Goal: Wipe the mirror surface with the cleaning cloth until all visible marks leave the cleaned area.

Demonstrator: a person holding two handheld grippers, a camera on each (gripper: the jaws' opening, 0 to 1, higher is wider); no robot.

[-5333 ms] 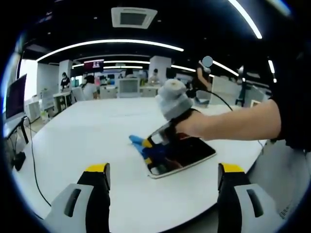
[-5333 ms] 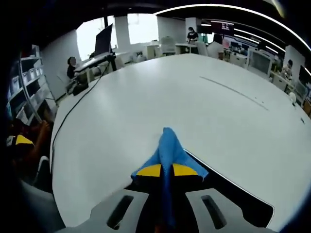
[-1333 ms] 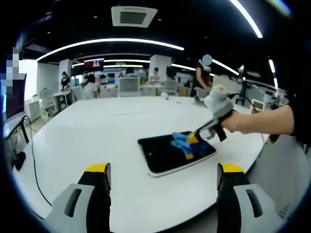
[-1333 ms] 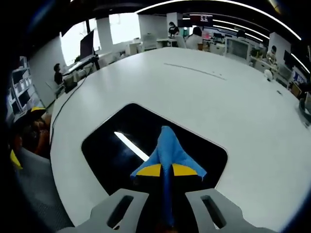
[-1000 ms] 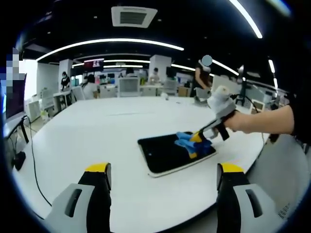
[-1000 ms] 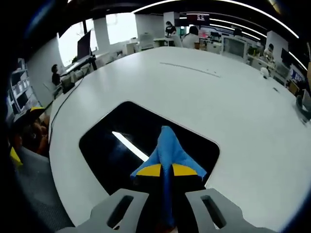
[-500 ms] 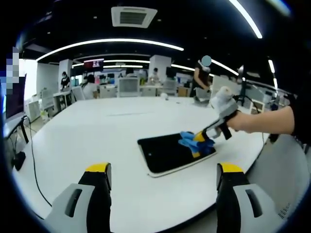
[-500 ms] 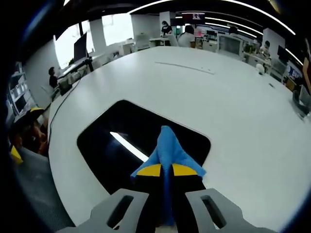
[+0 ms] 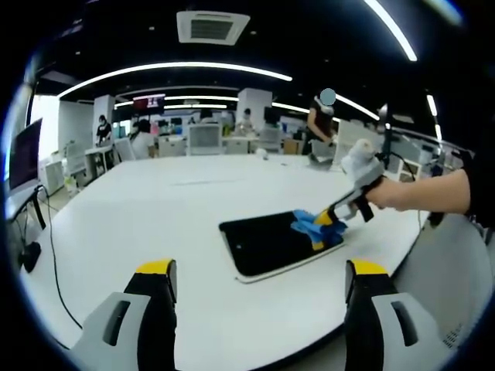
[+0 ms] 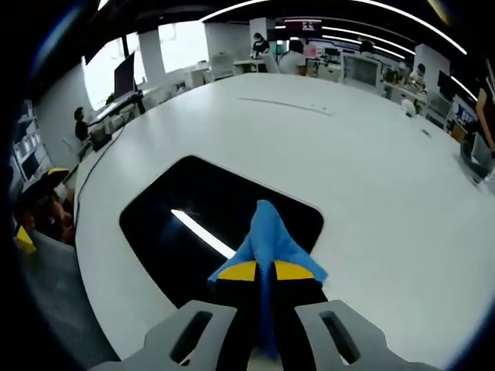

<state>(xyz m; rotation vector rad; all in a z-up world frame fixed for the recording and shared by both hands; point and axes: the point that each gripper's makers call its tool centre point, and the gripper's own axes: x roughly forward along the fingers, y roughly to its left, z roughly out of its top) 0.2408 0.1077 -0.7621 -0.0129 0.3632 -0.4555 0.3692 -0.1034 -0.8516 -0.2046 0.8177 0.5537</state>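
On the white counter (image 9: 155, 216) the mirror (image 9: 271, 243) lies flat; at its 3 o'clock end the right gripper (image 9: 337, 218) presses the blue cloth (image 9: 315, 228) down.

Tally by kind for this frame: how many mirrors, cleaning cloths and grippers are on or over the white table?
Mirror: 1
Blue cleaning cloth: 1
Grippers: 2, the left gripper and the right gripper
Total: 4

You are looking at a dark rectangular mirror (image 9: 276, 243) with rounded corners lying flat on the white table, reflecting a ceiling light strip. You are pressing the bunched blue cleaning cloth (image 10: 268, 239) onto its right end.
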